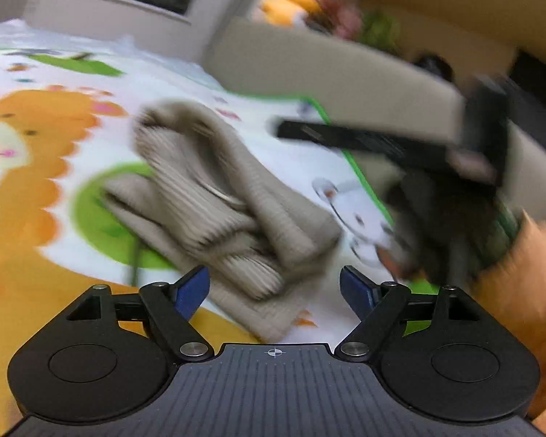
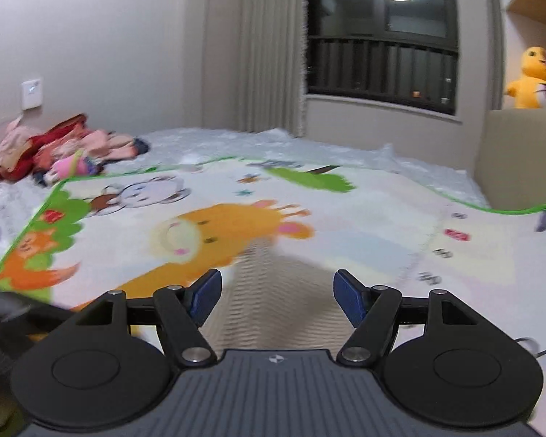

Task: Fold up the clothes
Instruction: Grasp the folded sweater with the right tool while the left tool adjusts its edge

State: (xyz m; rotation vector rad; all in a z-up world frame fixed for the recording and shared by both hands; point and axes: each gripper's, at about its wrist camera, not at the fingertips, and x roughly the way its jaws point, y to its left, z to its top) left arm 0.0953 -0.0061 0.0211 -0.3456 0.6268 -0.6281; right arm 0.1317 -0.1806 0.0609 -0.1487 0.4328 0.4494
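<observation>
A beige ribbed garment [image 1: 218,196] lies bunched and partly folded on the cartoon play mat [image 1: 29,167]. My left gripper [image 1: 275,289] is open and empty, just above the garment's near edge. The right gripper's black body [image 1: 389,144] shows blurred at the right of the left wrist view, held by a gloved hand. In the right wrist view my right gripper [image 2: 277,296] is open and empty, with the beige garment [image 2: 273,291] blurred right between and below its blue pads, on the mat [image 2: 345,218].
A pile of pink and red clothes [image 2: 54,149] lies at the mat's far left corner. A beige headboard or box [image 2: 520,160] stands at the right with a yellow plush toy [image 2: 527,80] on it. A dark window [image 2: 382,40] and a curtain are behind.
</observation>
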